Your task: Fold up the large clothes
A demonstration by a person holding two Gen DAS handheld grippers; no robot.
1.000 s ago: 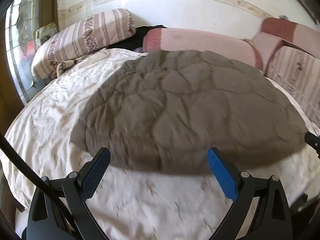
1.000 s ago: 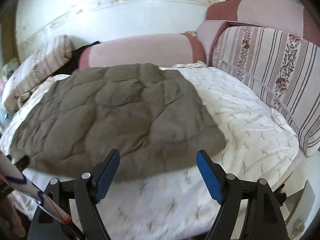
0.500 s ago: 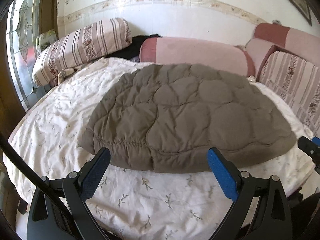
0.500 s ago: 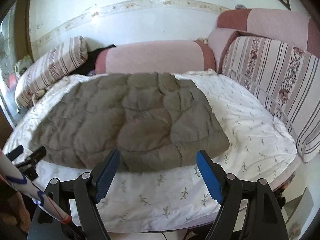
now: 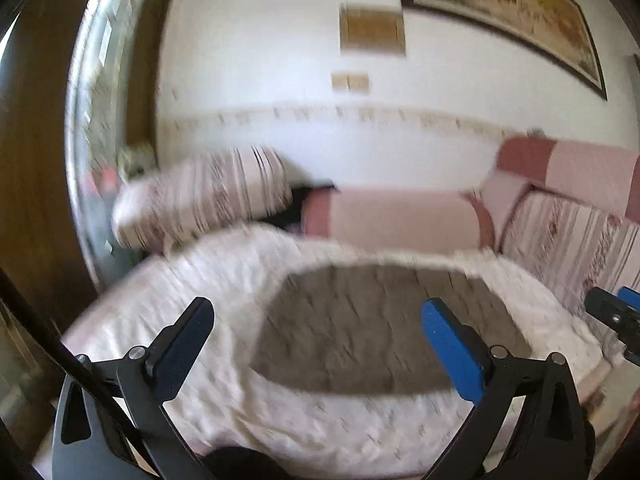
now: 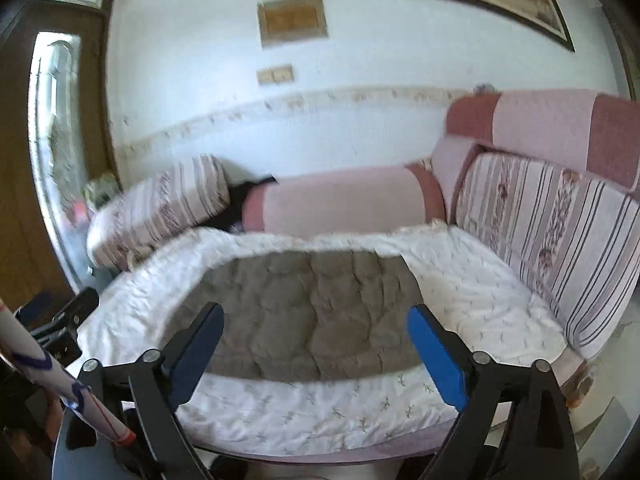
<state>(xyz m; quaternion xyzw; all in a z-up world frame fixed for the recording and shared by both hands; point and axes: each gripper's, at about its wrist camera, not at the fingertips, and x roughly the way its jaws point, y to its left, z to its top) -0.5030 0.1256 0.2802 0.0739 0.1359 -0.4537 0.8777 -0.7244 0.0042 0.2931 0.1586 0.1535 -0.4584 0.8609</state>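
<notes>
A grey-brown quilted garment [image 5: 384, 328] [image 6: 316, 312] lies folded flat in the middle of the bed, on a white flowered sheet [image 5: 224, 280] [image 6: 472, 280]. My left gripper [image 5: 318, 316] hangs well above and in front of the bed, jaws opening wide, nothing between them. My right gripper [image 6: 316, 320] is raised the same way, jaws opening, empty. The right gripper's tip [image 5: 612, 312] shows at the right edge of the left wrist view; the left gripper's tip [image 6: 68, 320] shows at the left of the right wrist view.
Striped cushions [image 5: 204, 204] [image 6: 560, 248] and a pink bolster [image 5: 400, 216] [image 6: 344, 204] line the far and right sides of the bed. A white wall with a framed picture [image 5: 500, 12] stands behind. A glazed wooden door [image 5: 100, 120] is at the left.
Both grippers have risen and pulled back from the bed, so the garment looks smaller and lower and the wall and picture have come into view. Both pairs of jaws stand a little wider.
</notes>
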